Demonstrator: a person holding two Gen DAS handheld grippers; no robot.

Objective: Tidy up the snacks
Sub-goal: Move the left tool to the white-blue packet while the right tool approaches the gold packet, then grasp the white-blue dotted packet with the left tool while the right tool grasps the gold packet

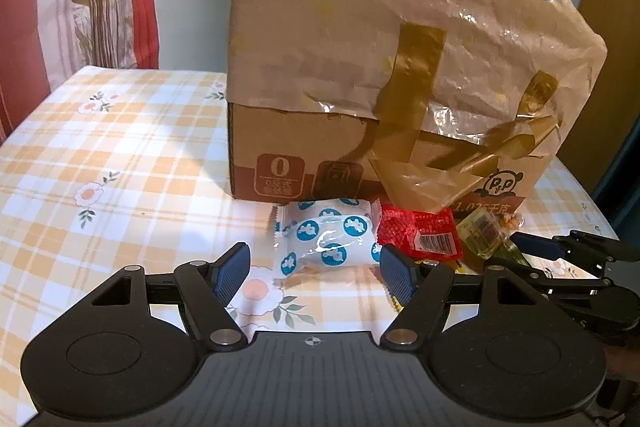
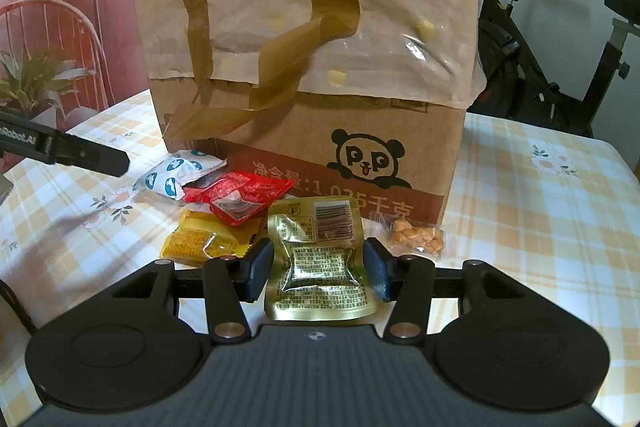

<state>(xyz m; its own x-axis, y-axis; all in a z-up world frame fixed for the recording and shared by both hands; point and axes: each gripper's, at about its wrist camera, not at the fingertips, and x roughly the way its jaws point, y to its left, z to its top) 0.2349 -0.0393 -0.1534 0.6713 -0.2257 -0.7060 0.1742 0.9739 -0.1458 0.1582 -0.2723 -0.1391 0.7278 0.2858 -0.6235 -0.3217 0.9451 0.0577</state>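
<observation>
Several snack packets lie on the checked tablecloth in front of a cardboard box (image 1: 360,67). My left gripper (image 1: 316,273) is open just before a white packet with blue dots (image 1: 328,235), its fingers to either side of the packet's near end. A red packet (image 1: 420,231) lies to its right. My right gripper (image 2: 318,269) is open around a gold packet (image 2: 316,259), which lies between the pads; whether they touch it is unclear. A red packet (image 2: 236,197), a yellow packet (image 2: 204,241) and a clear bag of orange bits (image 2: 418,239) lie beside it.
The box (image 2: 312,67) has a plastic sheet taped over its upper part and stands right behind the snacks. The other gripper shows at the right edge of the left wrist view (image 1: 580,267). An exercise bike (image 2: 560,39) stands beyond the table.
</observation>
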